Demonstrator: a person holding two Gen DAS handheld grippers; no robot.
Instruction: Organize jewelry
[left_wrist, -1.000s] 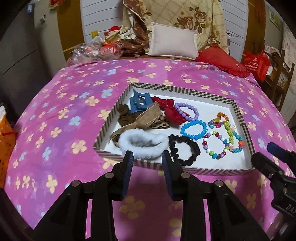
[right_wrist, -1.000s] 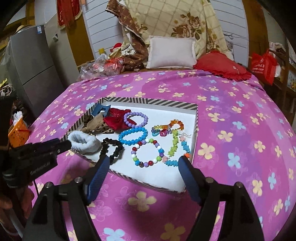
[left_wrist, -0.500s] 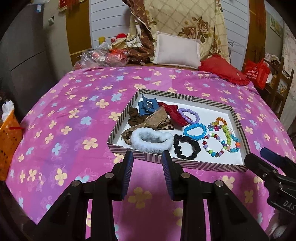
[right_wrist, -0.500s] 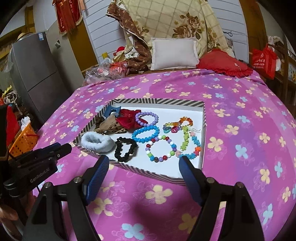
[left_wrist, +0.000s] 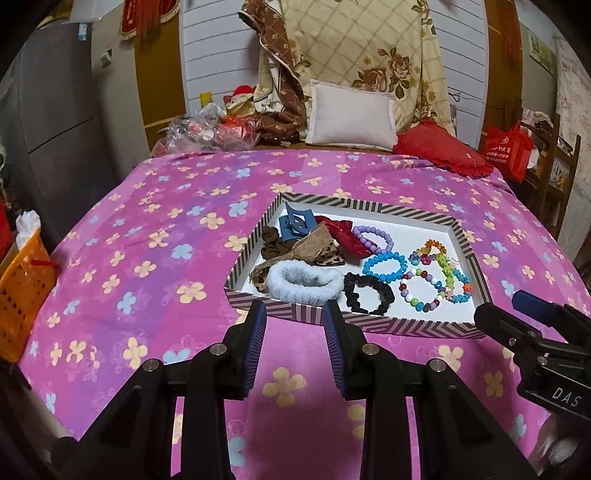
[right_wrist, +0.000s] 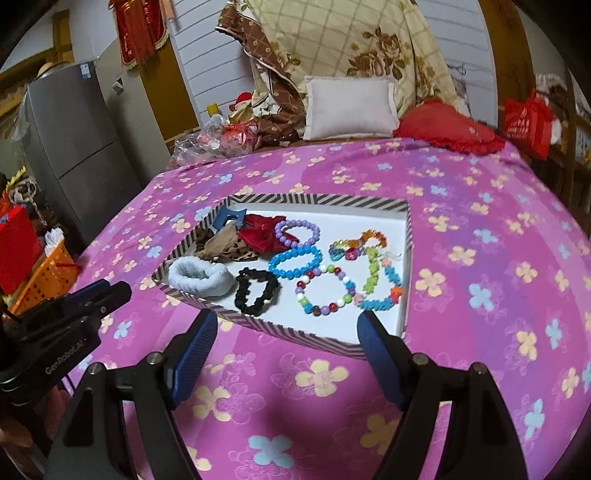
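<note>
Starting at your left, an orange basket (left_wrist: 22, 291) stands off the bed's edge and a grey cabinet (right_wrist: 74, 147) stands beyond it, neither in your way. Your left gripper (left_wrist: 293, 325) hovers over the pink flowered bedspread (left_wrist: 147, 258) just short of the striped tray (left_wrist: 369, 205), its jaws narrow with nothing between them, lined up roughly with the fluffy white scrunchie (left_wrist: 304, 282) at the tray's near wall; that aim suits a soft, thin thing, though you would likely need to widen for the scrunchie's bulk. All the jewelry sits inside the tray. On its left side the hair pieces lie heaped: a blue claw clip (left_wrist: 297, 223), a brown scrunchie (left_wrist: 273, 242), a tan bow (left_wrist: 314, 249) and a red bow (left_wrist: 341, 232) overlap, so lifting one may drag another. The black scrunchie (left_wrist: 365, 293) lies next to the white one, touching it or nearly so. Further right the bead bracelets spread flat: purple (left_wrist: 373, 238), blue (left_wrist: 384, 266), a multicolour ring (left_wrist: 424, 290), and a tangle of orange, green and light-blue strands (left_wrist: 448, 266) that cross each other. Your right gripper (right_wrist: 288, 332) hangs before the tray's near wall with jaws wide and empty, framing the black scrunchie and the multicolour ring, presumably ready for a broad hoop. The tray's raised rim is the main obstacle to any low approach. At the bed's head, a white pillow (left_wrist: 351, 118) and a red cushion (left_wrist: 439, 151) lie well apart from the work.
</note>
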